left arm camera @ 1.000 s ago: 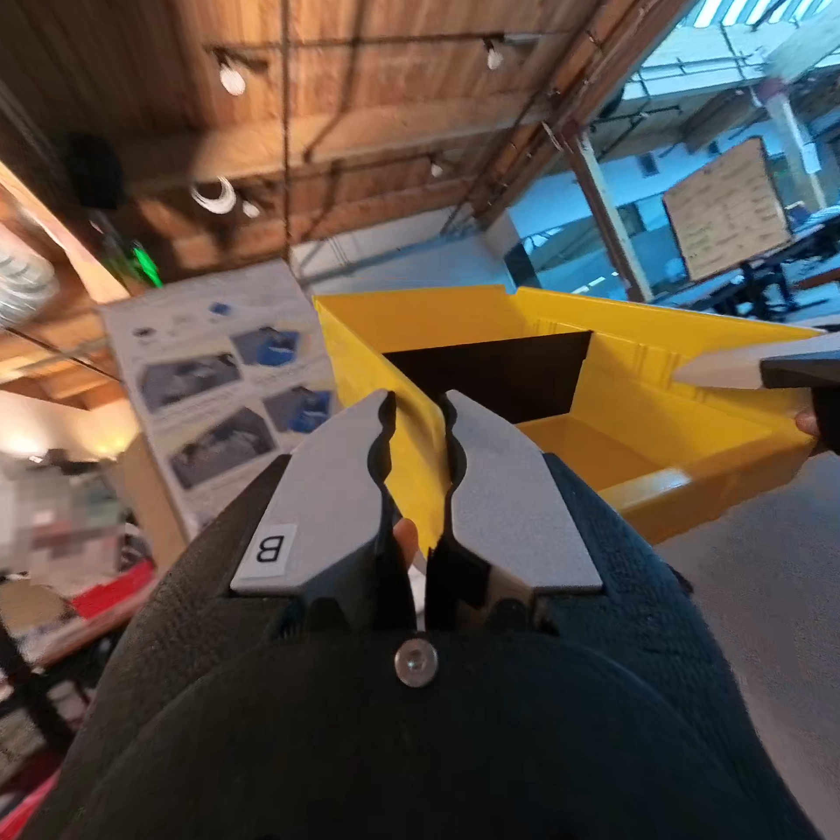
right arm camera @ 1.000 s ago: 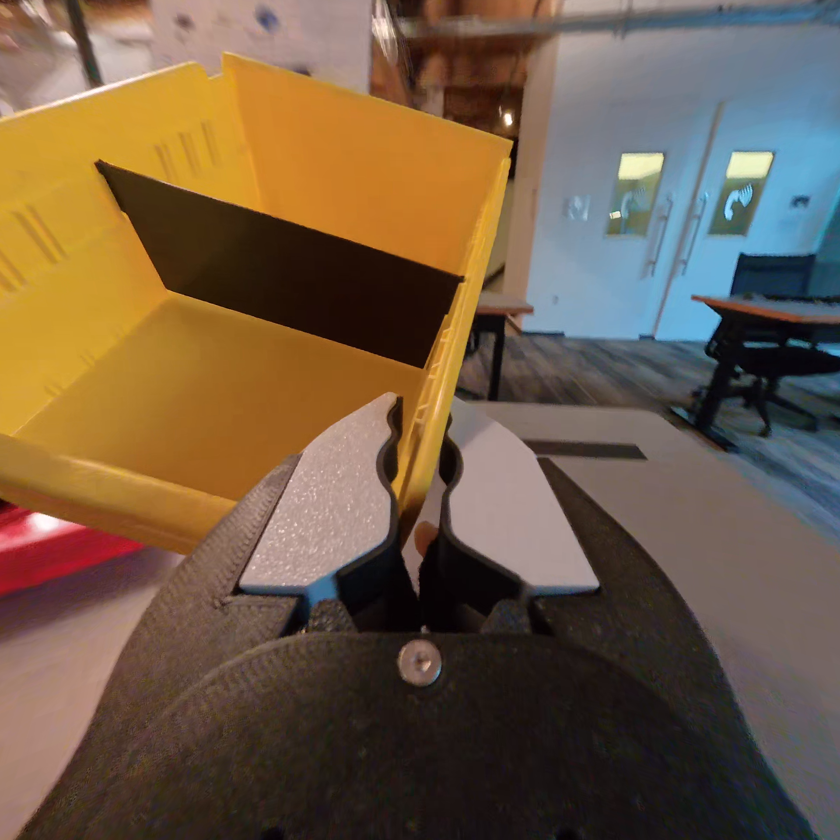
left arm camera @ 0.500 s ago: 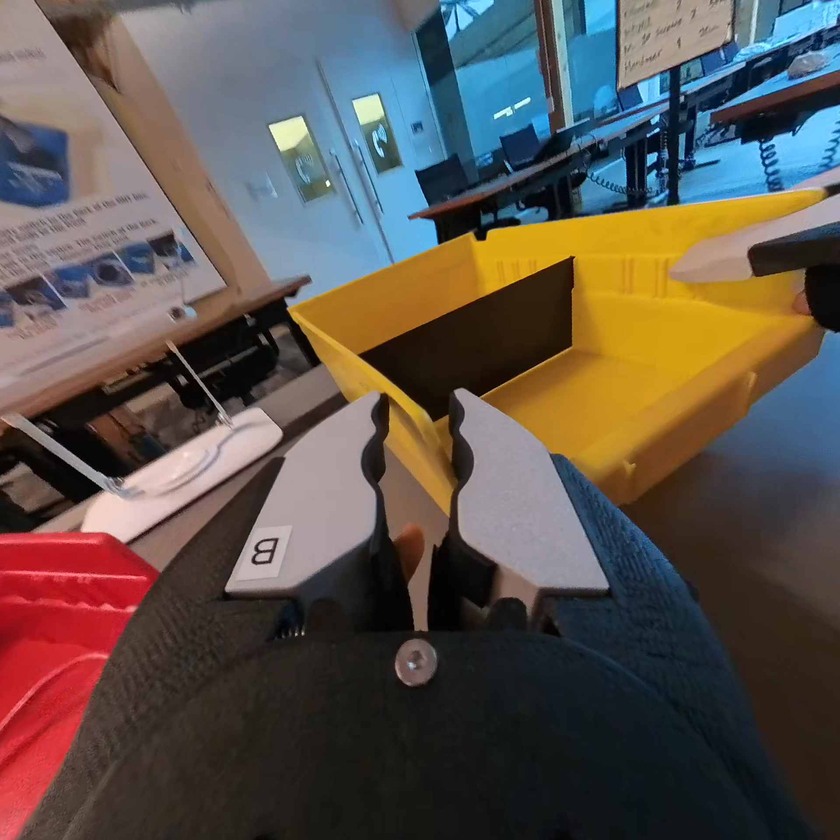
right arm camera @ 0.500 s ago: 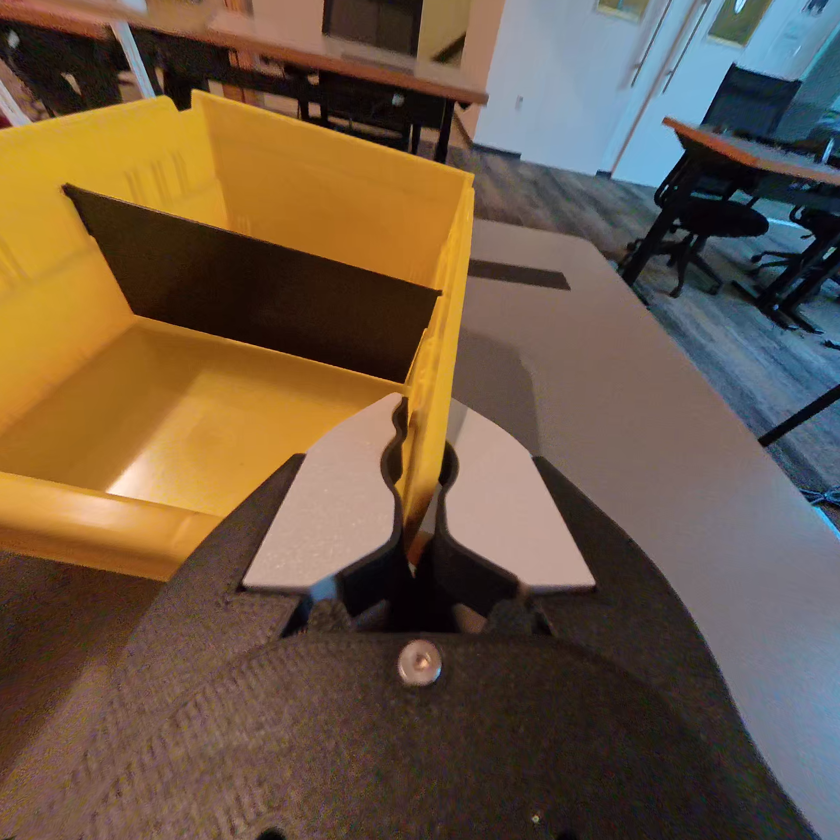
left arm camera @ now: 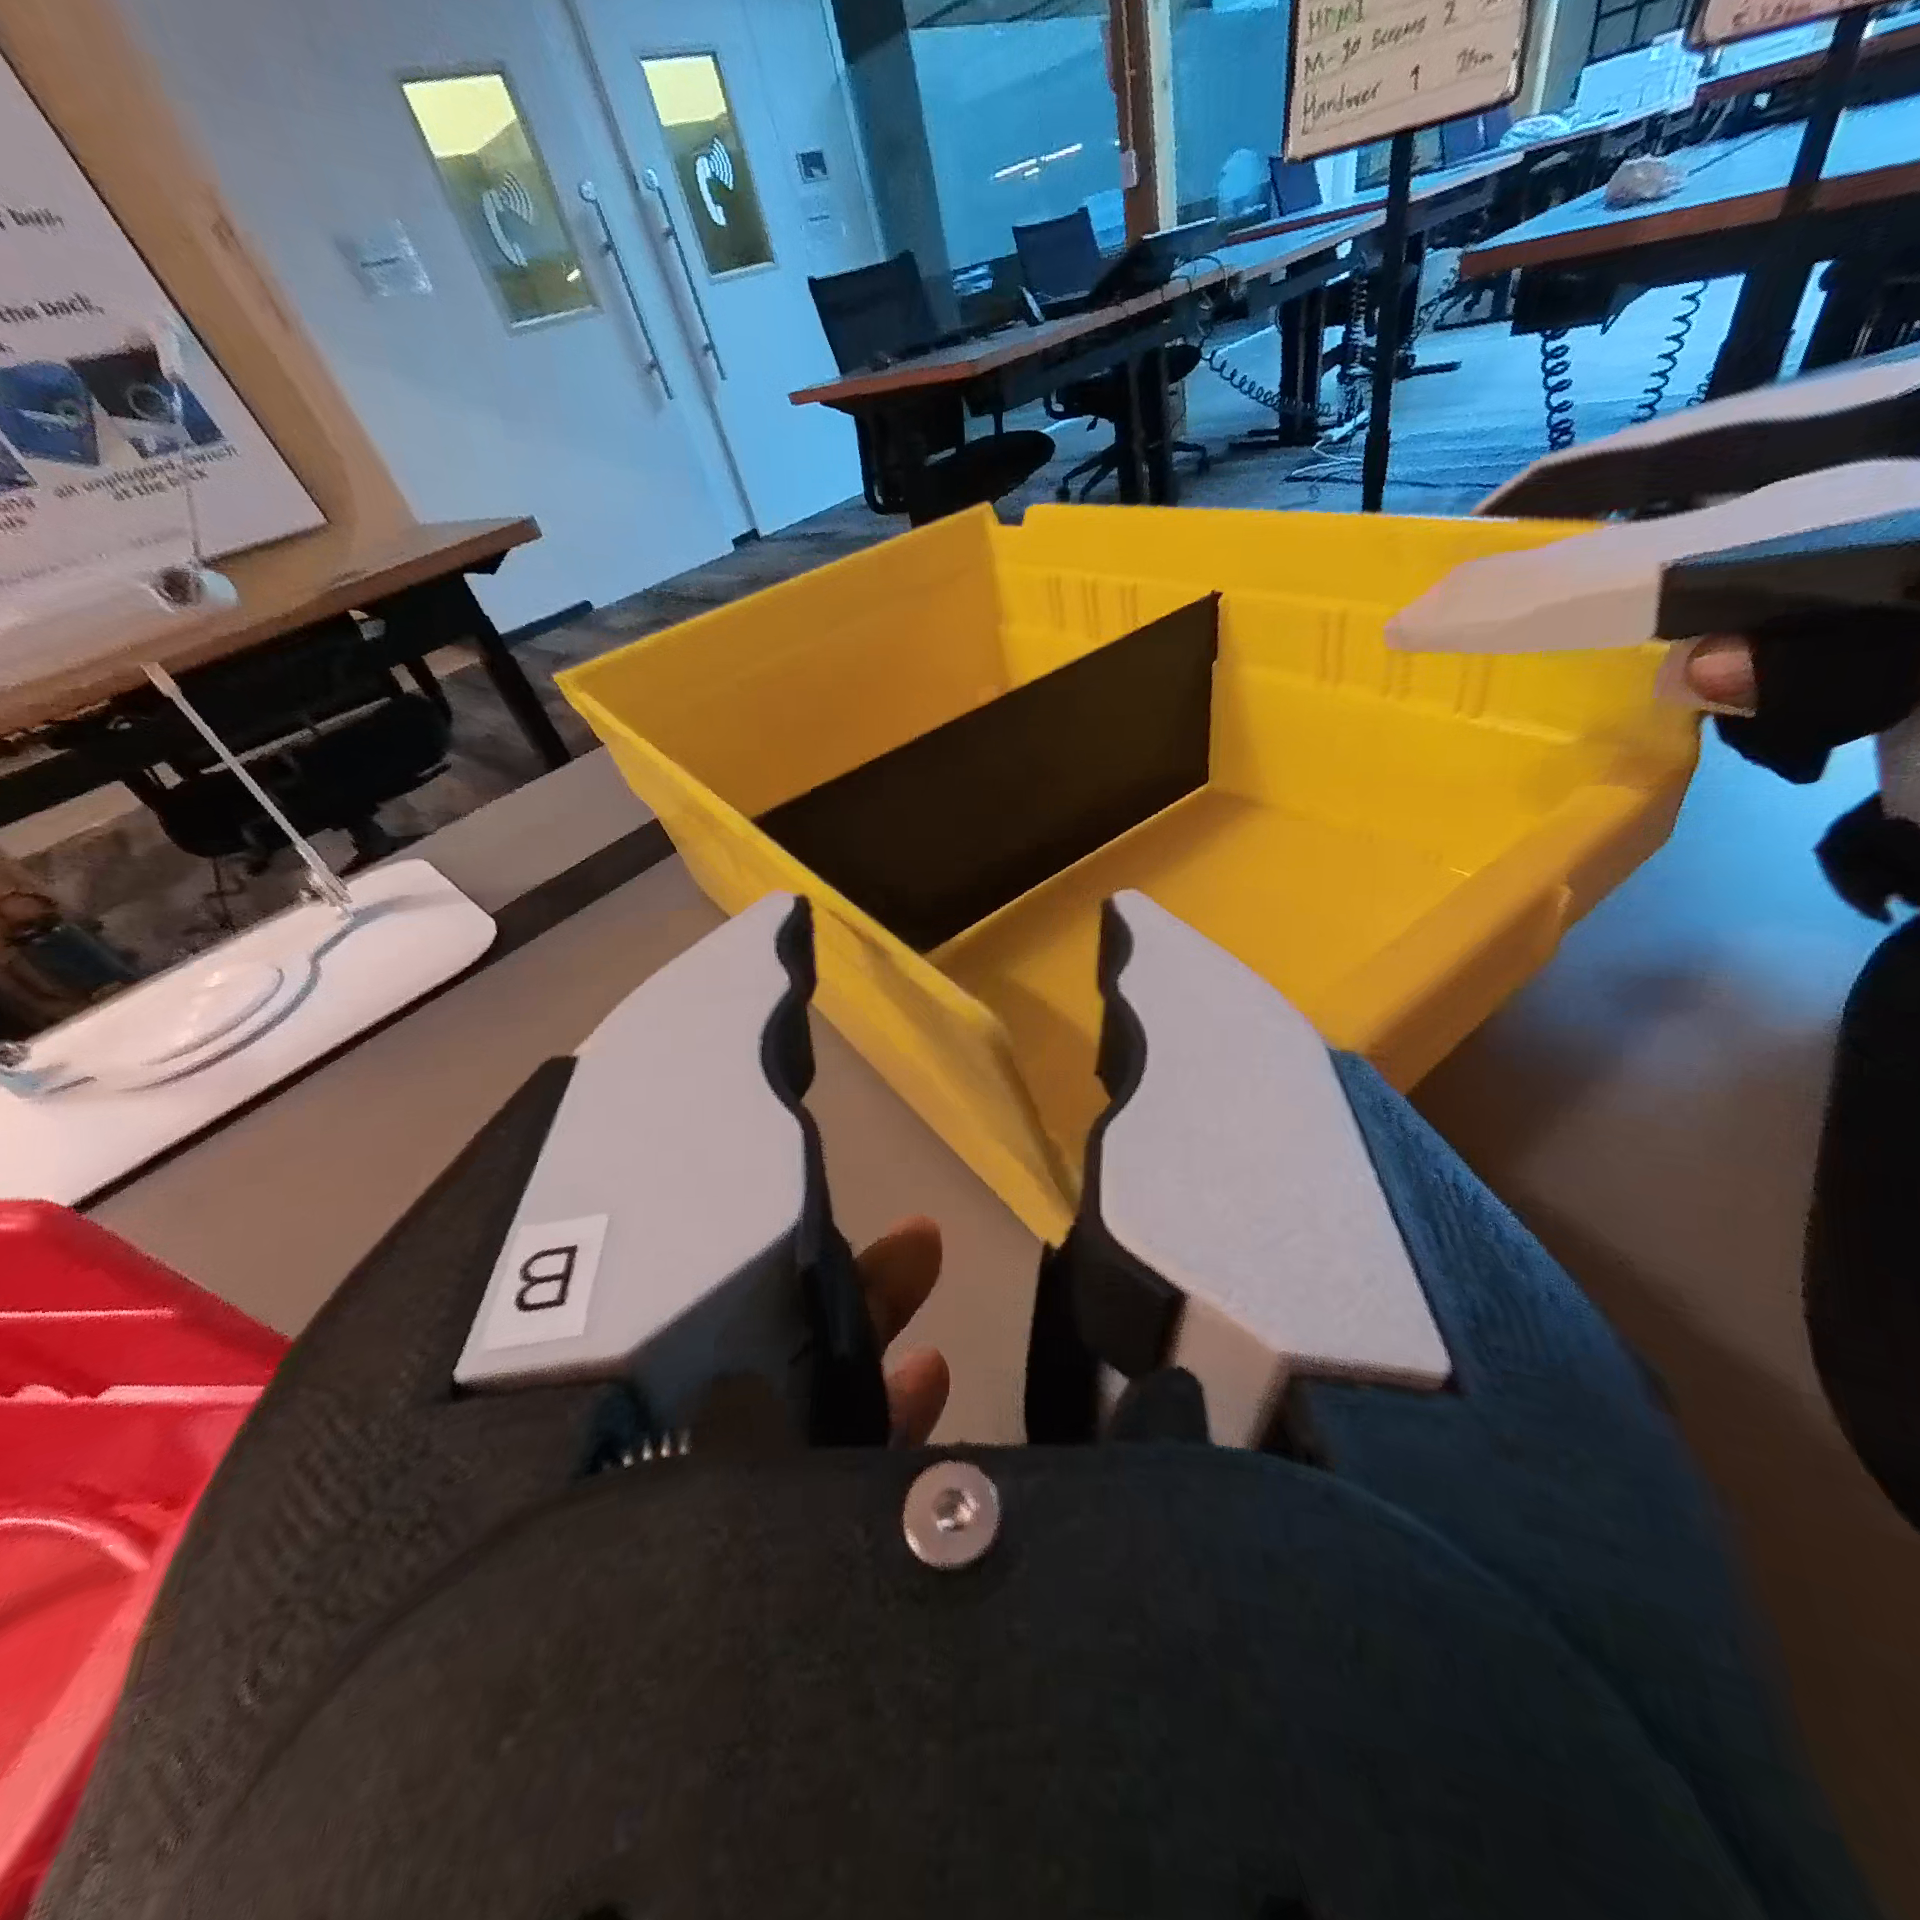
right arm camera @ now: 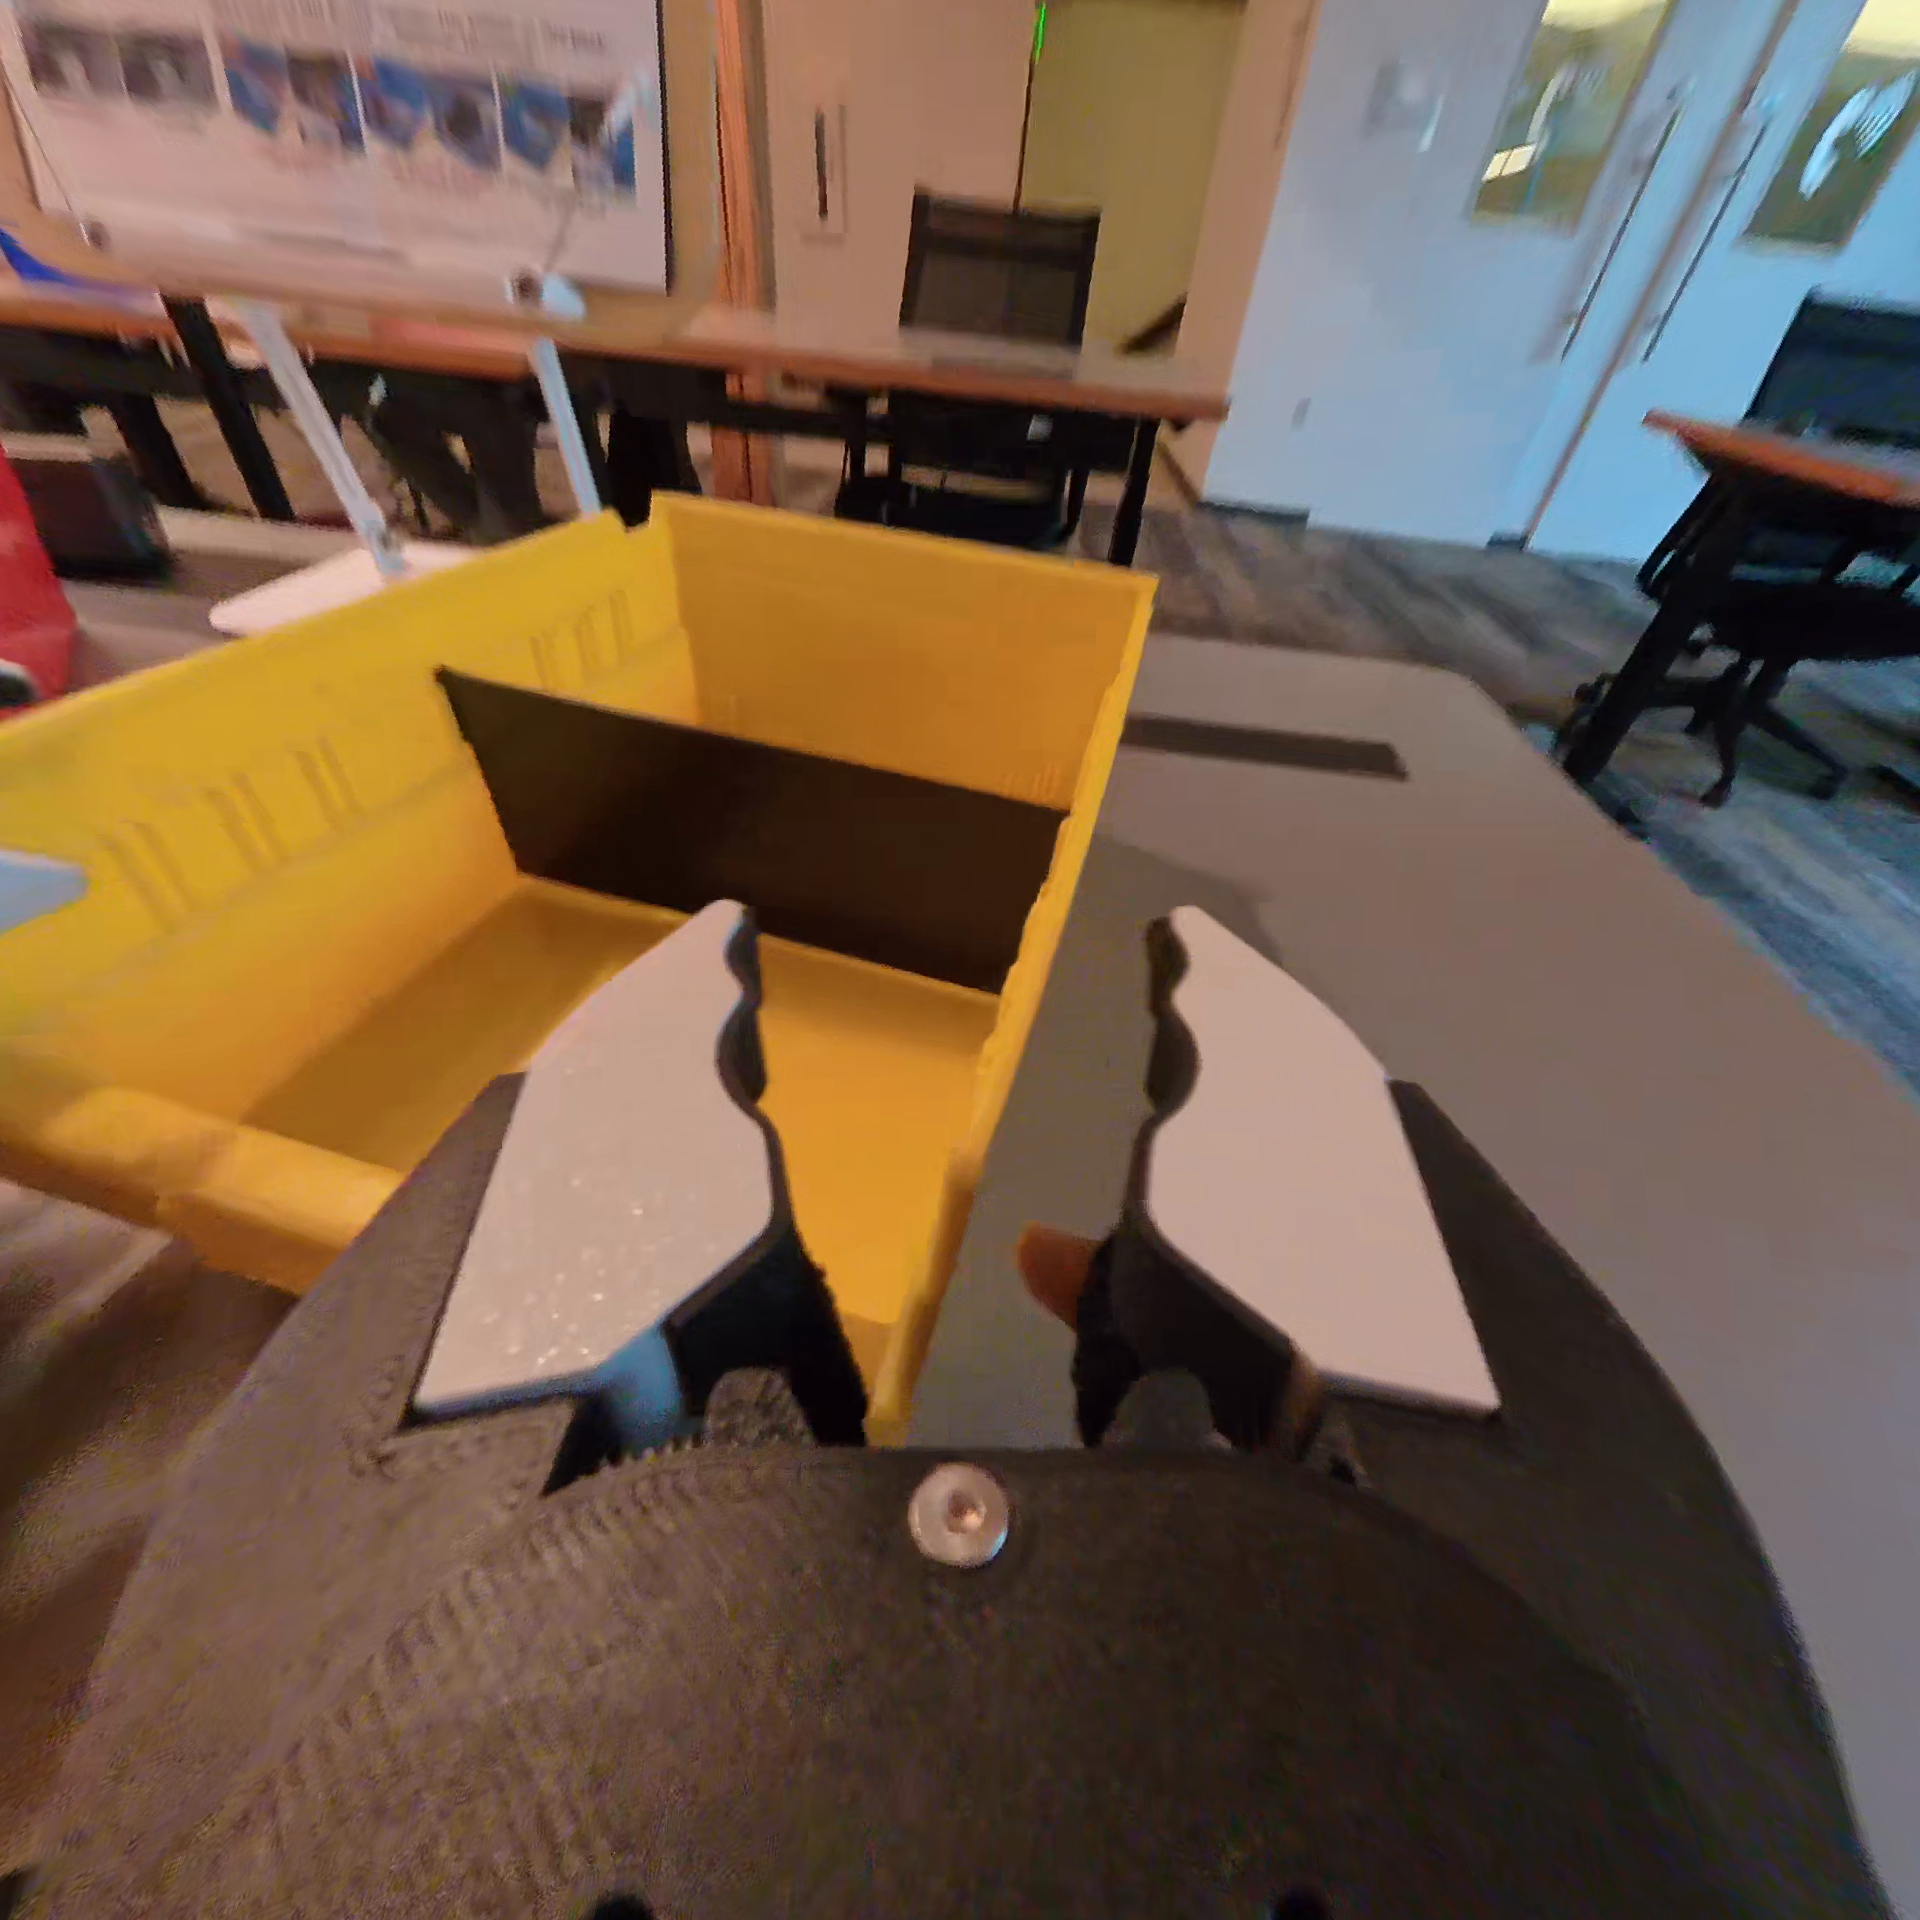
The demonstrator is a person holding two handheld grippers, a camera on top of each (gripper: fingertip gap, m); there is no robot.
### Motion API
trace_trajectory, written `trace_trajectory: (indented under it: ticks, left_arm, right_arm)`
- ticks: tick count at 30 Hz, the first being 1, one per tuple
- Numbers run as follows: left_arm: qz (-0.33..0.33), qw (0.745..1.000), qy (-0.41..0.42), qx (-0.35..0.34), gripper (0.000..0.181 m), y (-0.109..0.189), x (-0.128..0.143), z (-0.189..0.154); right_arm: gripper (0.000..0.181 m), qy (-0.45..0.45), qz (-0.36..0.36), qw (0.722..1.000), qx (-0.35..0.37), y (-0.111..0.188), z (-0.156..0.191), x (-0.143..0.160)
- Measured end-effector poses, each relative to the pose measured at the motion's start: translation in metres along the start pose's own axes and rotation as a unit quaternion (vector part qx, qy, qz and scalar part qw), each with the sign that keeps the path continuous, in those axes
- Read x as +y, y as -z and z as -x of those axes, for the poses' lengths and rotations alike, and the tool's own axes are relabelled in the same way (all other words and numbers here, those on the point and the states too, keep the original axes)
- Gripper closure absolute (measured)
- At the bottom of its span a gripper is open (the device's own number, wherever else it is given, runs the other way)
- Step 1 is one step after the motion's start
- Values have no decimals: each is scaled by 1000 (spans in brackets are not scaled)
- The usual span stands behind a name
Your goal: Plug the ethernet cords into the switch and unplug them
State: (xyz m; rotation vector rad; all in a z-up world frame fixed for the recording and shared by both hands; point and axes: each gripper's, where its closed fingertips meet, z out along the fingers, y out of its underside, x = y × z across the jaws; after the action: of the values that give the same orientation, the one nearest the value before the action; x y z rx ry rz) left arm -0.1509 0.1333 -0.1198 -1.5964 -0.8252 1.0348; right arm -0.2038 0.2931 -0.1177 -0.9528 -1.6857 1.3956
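No ethernet cord or switch shows in either view. An empty yellow bin (left arm camera: 790, 665) with a black divider (left arm camera: 997, 800) stands on the grey table (left arm camera: 1662, 1143). My left gripper (left arm camera: 954, 914) is open, its jaws astride the bin's near left wall without gripping it. In the right wrist view the bin (right arm camera: 894, 644) and its divider (right arm camera: 769, 831) show again. My right gripper (right arm camera: 954, 920) is open astride the bin's right wall. It also shows open at the bin's far side in the left wrist view (left arm camera: 1444, 571).
A red bin (left arm camera: 83, 1403) sits at the near left. A white lamp base (left arm camera: 239, 987) with a thin arm lies left of the yellow bin. The grey table (right arm camera: 1455, 1039) stretches to the right. Desks, chairs and a poster board stand beyond.
The bin was held tilted up by both shut grippers. It has come down level onto the table, and both grippers have opened and let go of its walls.
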Motion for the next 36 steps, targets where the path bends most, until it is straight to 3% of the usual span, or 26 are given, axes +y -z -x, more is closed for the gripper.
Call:
trace_trajectory:
  ticks: [3, 5, 8, 10, 12, 14, 16, 19, 22, 26, 30, 36]
  left_arm:
    - [-3, 1000, -15, 0, 121, 12, -10, 7]
    - [-1, 1000, -27, -12, 121, 26, -13, 19]
    - [60, 997, -51, -18, 120, 46, 5, 43]
    - [131, 988, -81, -22, 118, 59, 31, 60]
    - [182, 976, -114, -41, 116, 72, 53, 79]
    - [223, 964, -135, -51, 115, 84, 70, 91]
    - [275, 947, -158, -51, 114, 93, 88, 99]
    - [338, 918, -198, -65, 114, 102, 111, 113]
    - [365, 890, -256, -96, 125, 108, 117, 128]
    - [441, 828, -321, -132, 144, 131, 133, 153]
    - [442, 829, -318, -127, 145, 147, 137, 162]
    - [452, 833, -293, -126, 144, 193, 147, 183]
  right_arm:
    - [87, 23, -90, 995, 27, 12, -7, -28]
    - [83, 65, -176, 982, 29, 26, 1, -52]
    - [91, 158, -288, 945, -1, 50, 35, -78]
    - [106, 212, -304, 925, -84, 58, 75, -74]
    - [106, 245, -253, 921, -165, 52, 108, -52]
    - [110, 274, -154, 921, -230, 42, 128, -18]
    - [106, 307, -47, 917, -250, 29, 132, 16]
    - [108, 388, 43, 894, -220, 17, 125, 47]
    - [120, 465, 83, 865, -169, 9, 113, 63]
    - [138, 529, 102, 835, -114, 2, 98, 70]
    - [138, 521, 130, 838, -102, 2, 89, 72]
    - [139, 499, 175, 843, -94, 5, 72, 76]
